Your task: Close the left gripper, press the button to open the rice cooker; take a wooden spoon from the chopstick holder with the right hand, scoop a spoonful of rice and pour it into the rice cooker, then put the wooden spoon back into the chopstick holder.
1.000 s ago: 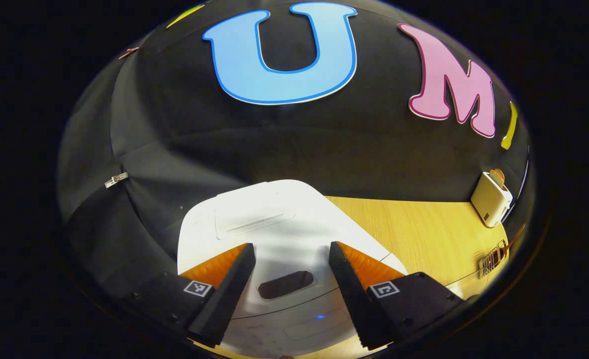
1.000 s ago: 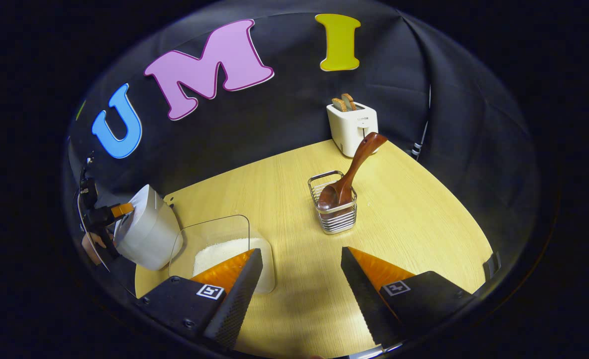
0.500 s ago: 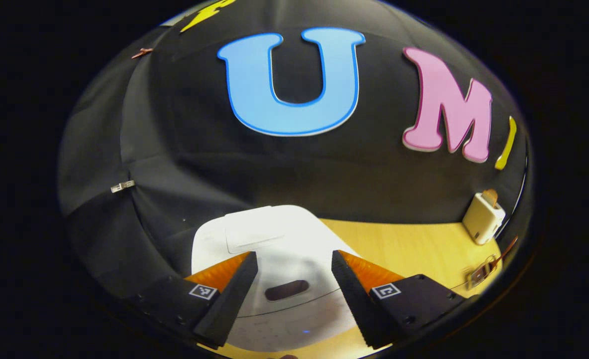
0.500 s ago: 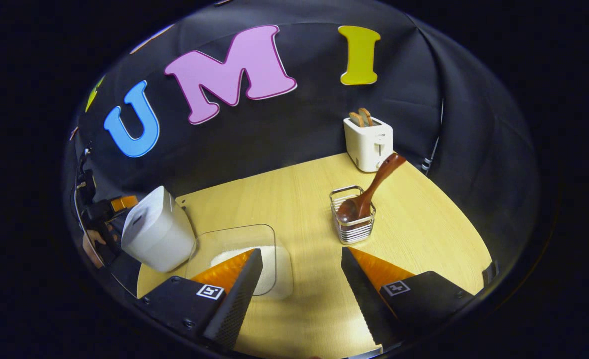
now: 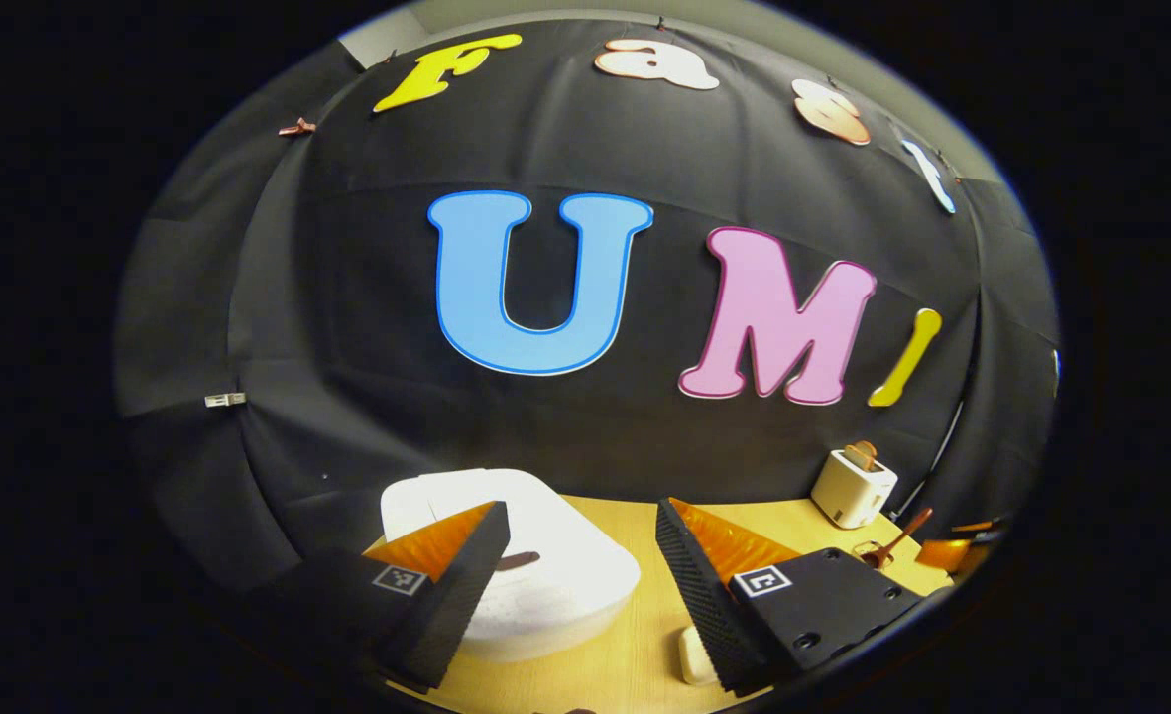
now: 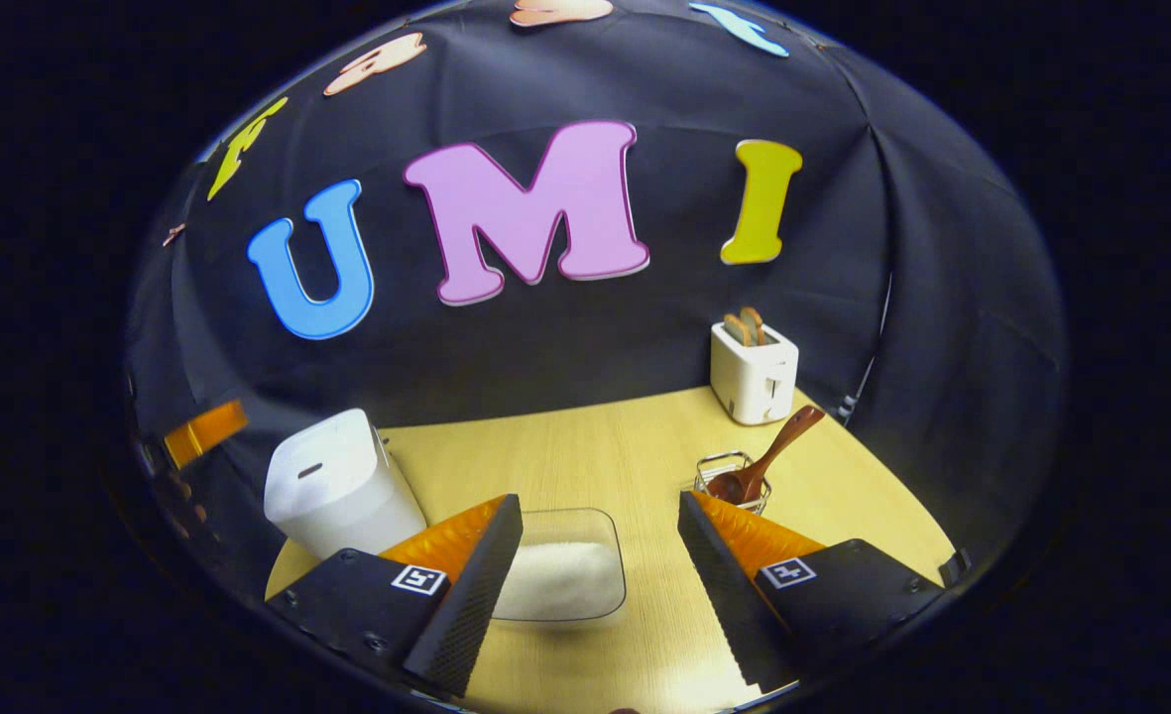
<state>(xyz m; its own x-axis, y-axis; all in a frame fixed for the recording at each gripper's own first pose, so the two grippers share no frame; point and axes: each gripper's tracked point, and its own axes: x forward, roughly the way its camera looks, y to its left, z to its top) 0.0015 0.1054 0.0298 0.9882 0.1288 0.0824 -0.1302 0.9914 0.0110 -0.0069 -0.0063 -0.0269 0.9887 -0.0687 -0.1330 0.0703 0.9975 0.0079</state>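
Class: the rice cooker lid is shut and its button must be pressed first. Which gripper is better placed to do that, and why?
Left. The left gripper points at the rice cooker just ahead, though its fingers stand open. The right gripper faces the rice container, with the cooker off to one side.

1 white rice cooker [image 6: 337, 486] is seen on 1 wooden table [image 6: 585, 456]. 1 clear container of rice [image 6: 560, 575] is counted, and 1 wire chopstick holder [image 6: 729, 476] with 1 wooden spoon [image 6: 768, 461] leaned in it. 1 white toaster [image 6: 754, 372] is found by the wall, with 2 slices of toast [image 6: 744, 325] raised in its slots. 1 small pale object [image 5: 692, 656], too unclear to identify, is noted on the table.
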